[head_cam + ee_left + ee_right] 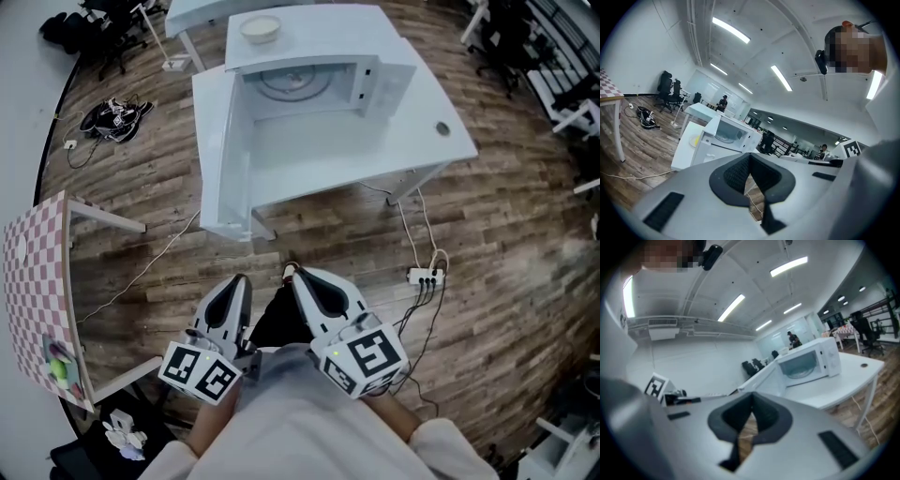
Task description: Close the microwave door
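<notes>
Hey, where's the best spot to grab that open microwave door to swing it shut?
Take the microwave door at its free vertical edge, the end nearest you, coming from its outer face on the left. It is hinged at the left side of the microwave and stands swung wide, so that edge probably gives the most leverage.

The right gripper (752,398) has its fingers (733,417) together, tips touching, nothing between them. Far right, the microwave (810,364) stands on the counter (843,380), its door (765,379) open to the left.
</notes>
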Available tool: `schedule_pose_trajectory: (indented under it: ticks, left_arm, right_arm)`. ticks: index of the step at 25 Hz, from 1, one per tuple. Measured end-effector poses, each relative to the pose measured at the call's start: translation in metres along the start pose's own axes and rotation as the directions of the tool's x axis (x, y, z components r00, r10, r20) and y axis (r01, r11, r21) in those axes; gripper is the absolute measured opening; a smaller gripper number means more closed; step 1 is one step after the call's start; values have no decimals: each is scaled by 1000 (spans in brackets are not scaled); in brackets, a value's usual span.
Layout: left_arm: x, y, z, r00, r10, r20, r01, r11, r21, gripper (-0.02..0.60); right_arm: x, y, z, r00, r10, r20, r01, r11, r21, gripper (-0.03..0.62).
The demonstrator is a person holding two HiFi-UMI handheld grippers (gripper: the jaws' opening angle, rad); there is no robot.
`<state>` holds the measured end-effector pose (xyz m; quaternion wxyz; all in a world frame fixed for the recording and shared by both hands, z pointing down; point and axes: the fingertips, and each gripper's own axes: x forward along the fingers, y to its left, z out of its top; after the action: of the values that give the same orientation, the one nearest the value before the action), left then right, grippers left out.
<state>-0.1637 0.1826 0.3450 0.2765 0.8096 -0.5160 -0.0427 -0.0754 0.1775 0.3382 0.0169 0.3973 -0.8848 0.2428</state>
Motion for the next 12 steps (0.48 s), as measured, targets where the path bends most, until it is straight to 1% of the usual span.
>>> schedule_pose_trajectory:
  ticks: [5, 12]
  left_arm:
    - [9, 17, 11, 1000, 16, 6, -16, 1000, -10, 18]
    - [25, 38, 31, 1000, 17, 19, -17, 1000, -25, 18]
  right_arm:
    - [27, 4, 5, 999, 41, -28, -42, 999, -19, 21]
    - [61, 2, 16, 997, 65, -48, -67, 997, -33, 21]
